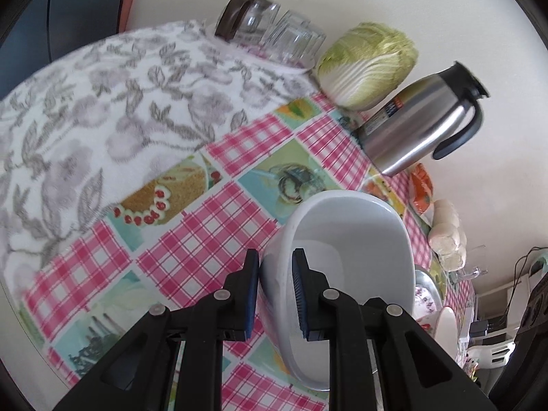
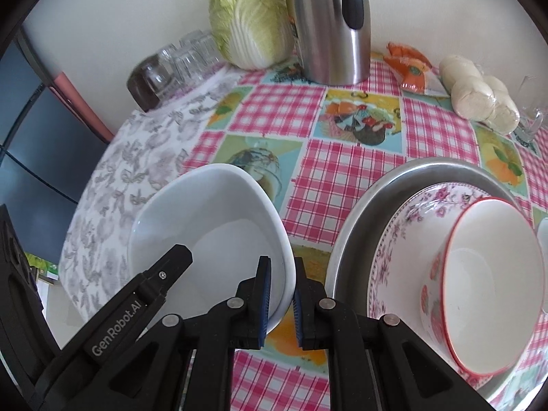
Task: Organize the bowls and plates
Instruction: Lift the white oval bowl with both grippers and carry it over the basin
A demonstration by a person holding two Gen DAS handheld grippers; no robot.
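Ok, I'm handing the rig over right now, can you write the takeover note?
Left tool: shut on the white bowl, pads across its rim.
Right tool: shut on the same bowl's opposite rim; bowl held tilted above the checked tablecloth, beside the floral towel.
Metal tray on the right holds the floral plate with the red-rimmed bowl on it.
Done: white bowl gripped by both tools.
Left: set it down where it belongs, probably with the other dishes; then sort whatever remains.

light: you get soft, bright daylight | glare: steel jug [image 2: 328, 24] | blur: glasses [image 1: 274, 34] smeared | edges: fisheye-bent, dark corners
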